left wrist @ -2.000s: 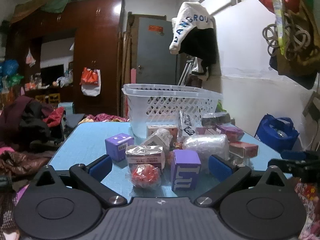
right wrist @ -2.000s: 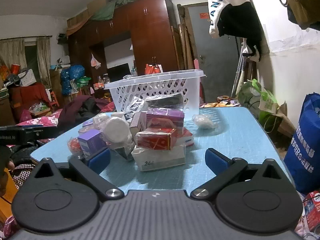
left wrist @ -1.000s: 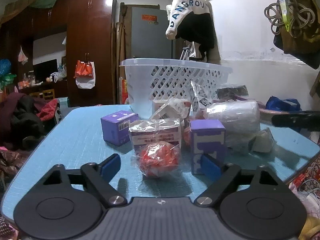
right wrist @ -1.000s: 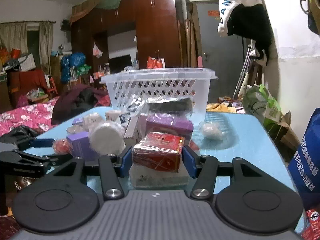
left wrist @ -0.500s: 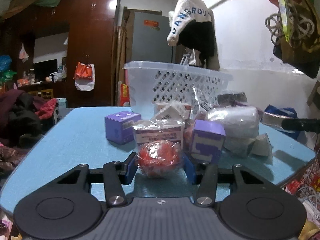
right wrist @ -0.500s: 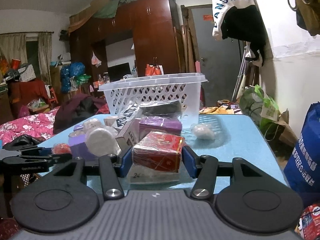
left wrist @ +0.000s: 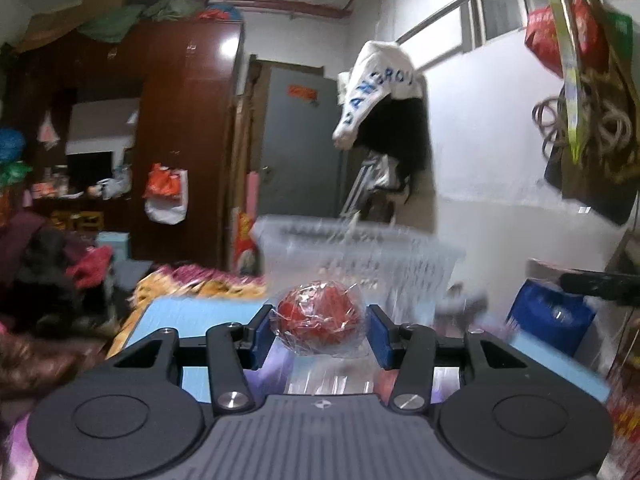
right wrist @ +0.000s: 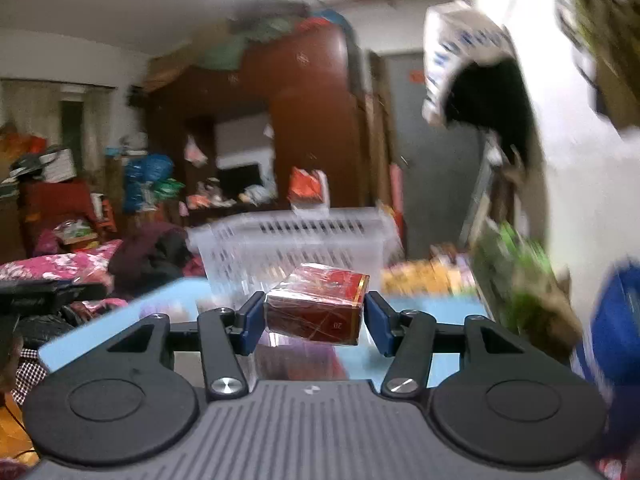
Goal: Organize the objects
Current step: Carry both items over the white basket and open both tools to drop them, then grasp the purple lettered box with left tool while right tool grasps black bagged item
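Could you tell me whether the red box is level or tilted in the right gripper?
Tilted: the red box sits askew between the right gripper's pads, its right end higher.

Red ball (left wrist: 318,322) in clear wrap, mid-frame centre of left view, off the table, w/ white basket (left wrist: 360,256) blurred behind. Red box (right wrist: 316,310), gold edge, tilted, mid-frame of right view, basket (right wrist: 296,248) behind.
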Tool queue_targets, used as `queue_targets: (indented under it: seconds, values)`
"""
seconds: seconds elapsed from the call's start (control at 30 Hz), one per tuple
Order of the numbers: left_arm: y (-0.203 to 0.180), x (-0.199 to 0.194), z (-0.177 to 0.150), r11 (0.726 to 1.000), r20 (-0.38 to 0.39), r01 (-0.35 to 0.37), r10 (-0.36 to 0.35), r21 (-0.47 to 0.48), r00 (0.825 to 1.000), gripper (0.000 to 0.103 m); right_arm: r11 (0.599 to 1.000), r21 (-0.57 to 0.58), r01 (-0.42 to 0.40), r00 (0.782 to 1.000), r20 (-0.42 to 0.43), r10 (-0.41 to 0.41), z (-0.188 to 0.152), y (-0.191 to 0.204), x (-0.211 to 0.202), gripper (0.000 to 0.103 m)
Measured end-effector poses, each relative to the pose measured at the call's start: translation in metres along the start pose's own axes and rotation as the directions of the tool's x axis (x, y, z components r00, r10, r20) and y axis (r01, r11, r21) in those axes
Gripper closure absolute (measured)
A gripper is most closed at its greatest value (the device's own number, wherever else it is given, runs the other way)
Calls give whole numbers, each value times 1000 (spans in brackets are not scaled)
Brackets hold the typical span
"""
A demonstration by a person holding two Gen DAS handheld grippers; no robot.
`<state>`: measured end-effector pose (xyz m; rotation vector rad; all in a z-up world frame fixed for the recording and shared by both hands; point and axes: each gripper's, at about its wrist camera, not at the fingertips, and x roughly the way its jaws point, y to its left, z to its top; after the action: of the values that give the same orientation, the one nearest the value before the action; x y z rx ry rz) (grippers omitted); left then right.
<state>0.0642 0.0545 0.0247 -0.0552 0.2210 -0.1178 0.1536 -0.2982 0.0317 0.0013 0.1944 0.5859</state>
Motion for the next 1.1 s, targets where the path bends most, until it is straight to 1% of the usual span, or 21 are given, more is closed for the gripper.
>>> queue_targets:
  seconds: [0.07,0.13,0.17,0.2,0.23,0.27,0.3,0.33,0.4,0.47,0.5,0.53,0.57,0.6,0.63,0.7,0.77,0.87,0.93,1.0,1.1]
  values:
    - [1,29,37,999,-10,43,-43,-30,999,50,997,-53,-56,998,29,57,23,3,25,46]
    - [1,60,66,998,-34,41,-42,-43,999,50,990,-63,-129,990,54,133,44,2,57,46]
    - [0,82,82,999,-61,29,-31,-39,998,50,986,-81,-146,987,51,151,56,3,77,46]
    - [1,96,91,999,-77,21,-25,-45,997,50,983,-116,-141,988,53,148,60,4,92,47]
    - [3,112,99,998,-89,14,-19,-58,996,50,979,-171,-109,991,57,121,66,7,109,47]
    - [4,130,105,998,-117,7,-14,-62,993,50,974,-214,-77,995,46,88,68,8,126,47]
    - [6,143,107,997,-133,-7,-3,-77,991,50,971,-229,-70,997,27,78,66,8,141,47]
    - [9,155,105,995,-145,-23,9,-94,989,50,972,-219,-80,997,4,83,66,6,154,47]
    - [16,171,98,992,-174,-22,0,-123,985,50,974,-198,-113,994,-36,108,65,4,173,47]
    - [21,181,89,988,-178,-24,-3,-154,984,48,969,-227,-96,995,-36,90,61,5,185,46]
    - [23,182,86,986,-179,-26,-4,-166,984,37,969,-228,-95,995,-30,91,61,7,185,45]
    - [24,183,83,985,-183,-35,4,-166,983,16,971,-218,-99,995,-22,97,61,7,186,34]
    - [23,181,80,986,-185,-46,16,-159,983,8,973,-203,-105,994,-21,103,63,6,184,12]
    - [21,176,78,987,-177,-52,25,-150,984,5,979,-183,-92,996,-12,91,62,3,179,5]
    - [19,167,76,989,-161,-50,28,-136,987,5,983,-171,-70,997,18,74,62,3,165,1]
    - [17,137,70,990,-106,-34,20,-134,994,5,987,-151,-61,996,49,69,57,0,140,0]
    - [14,99,55,988,-50,6,-13,-153,999,5,991,-111,-76,995,54,82,50,-4,120,0]
    - [-1,55,21,993,3,32,-32,-113,999,5,993,-85,-85,995,48,89,33,-12,101,0]
    - [-11,36,-1,994,2,31,-31,-103,1000,5,992,-107,-68,997,19,70,24,-13,99,0]
    - [-19,24,-22,994,-18,43,-45,-101,999,5,991,-112,-78,997,-24,76,24,-9,109,0]
    - [-25,17,-39,995,-34,44,-47,-92,998,5,993,-105,-52,994,-96,42,24,-4,129,0]
